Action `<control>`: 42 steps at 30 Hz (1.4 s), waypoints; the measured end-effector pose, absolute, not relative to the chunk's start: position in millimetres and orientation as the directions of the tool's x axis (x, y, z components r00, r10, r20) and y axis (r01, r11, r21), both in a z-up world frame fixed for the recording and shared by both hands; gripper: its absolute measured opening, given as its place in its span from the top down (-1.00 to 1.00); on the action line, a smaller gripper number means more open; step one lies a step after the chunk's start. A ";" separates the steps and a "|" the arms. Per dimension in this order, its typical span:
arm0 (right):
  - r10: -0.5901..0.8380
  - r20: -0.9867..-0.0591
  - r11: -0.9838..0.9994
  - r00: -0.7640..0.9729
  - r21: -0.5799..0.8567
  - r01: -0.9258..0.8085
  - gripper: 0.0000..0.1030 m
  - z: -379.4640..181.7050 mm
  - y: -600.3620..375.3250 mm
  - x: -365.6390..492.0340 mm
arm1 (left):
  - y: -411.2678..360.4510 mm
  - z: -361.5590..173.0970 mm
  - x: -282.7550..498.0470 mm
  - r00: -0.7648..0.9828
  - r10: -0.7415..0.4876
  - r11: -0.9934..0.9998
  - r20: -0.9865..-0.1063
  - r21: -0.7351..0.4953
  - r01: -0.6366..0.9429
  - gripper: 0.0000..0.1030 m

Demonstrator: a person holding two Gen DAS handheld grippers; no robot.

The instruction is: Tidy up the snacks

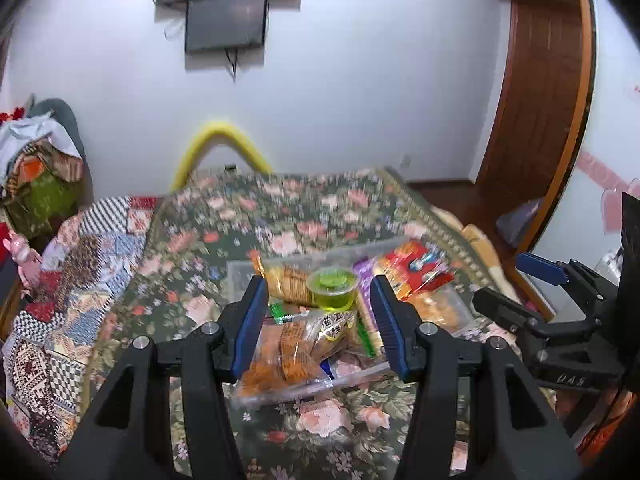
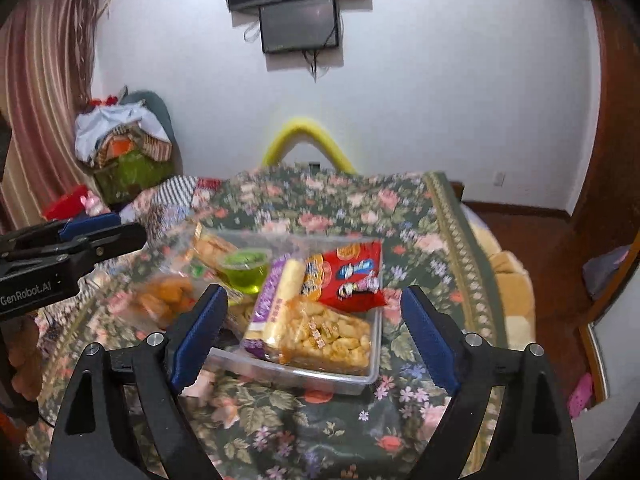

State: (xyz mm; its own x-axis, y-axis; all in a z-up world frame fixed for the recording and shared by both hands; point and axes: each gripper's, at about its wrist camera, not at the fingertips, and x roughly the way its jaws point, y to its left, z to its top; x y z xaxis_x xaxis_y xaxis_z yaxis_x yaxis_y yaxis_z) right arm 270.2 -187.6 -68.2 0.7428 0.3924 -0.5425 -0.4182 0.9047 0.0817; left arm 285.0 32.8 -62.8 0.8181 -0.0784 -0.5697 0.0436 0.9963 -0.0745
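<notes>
A clear plastic tray sits on the floral bed cover, also in the left wrist view. It holds several snacks: a green jelly cup, a red packet, a purple-edged wafer pack, a puffed-snack bag and orange snack bags. My left gripper is open and empty, above the tray's near left side. My right gripper is open and empty, above the tray's near right side.
The tray lies on a bed with a floral cover and a patchwork quilt to the left. A yellow arch stands at the bed's far end. A pile of clothes is at the far left, a wooden door at the right.
</notes>
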 end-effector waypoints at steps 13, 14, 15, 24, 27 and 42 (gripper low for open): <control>0.481 -0.333 0.874 0.811 0.110 -0.474 -0.71 16.9 -204.1 154.4 | 30.3 20.2 142.9 0.937 -0.088 0.995 -0.337 -0.074 0.067 -0.37; 0.482 -0.324 0.873 0.814 0.106 -0.476 -0.72 19.5 -204.3 146.2 | 29.0 22.7 133.0 0.942 -0.087 0.995 -0.324 -0.072 0.067 -0.42; 0.483 -0.315 0.873 0.817 0.099 -0.478 -0.74 21.9 -204.0 139.2 | 27.4 25.0 122.3 0.946 -0.086 0.995 -0.313 -0.071 0.067 -0.45; 0.470 -0.263 0.880 0.842 0.064 -0.471 -1.00 29.4 -200.8 97.0 | 21.2 30.8 78.5 0.967 -0.059 0.997 -0.248 -0.065 0.045 -0.88; 0.465 -0.260 0.883 0.847 0.059 -0.466 -1.00 26.4 -198.5 93.4 | 19.9 30.0 70.5 0.970 -0.051 0.997 -0.238 -0.060 0.038 -0.94; 0.459 -0.252 0.886 0.852 0.062 -0.459 -1.00 20.8 -199.8 82.6 | 17.5 24.1 62.7 0.973 -0.032 0.998 -0.229 -0.054 0.020 -1.00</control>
State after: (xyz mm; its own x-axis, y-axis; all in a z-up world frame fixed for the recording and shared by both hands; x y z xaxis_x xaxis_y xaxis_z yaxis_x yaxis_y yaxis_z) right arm 82.6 -199.8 20.8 0.8518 0.4594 -0.2517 -0.4594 0.8860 0.0624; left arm 62.7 17.5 24.1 0.9728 -0.0318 -0.2294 0.0199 0.9983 -0.0539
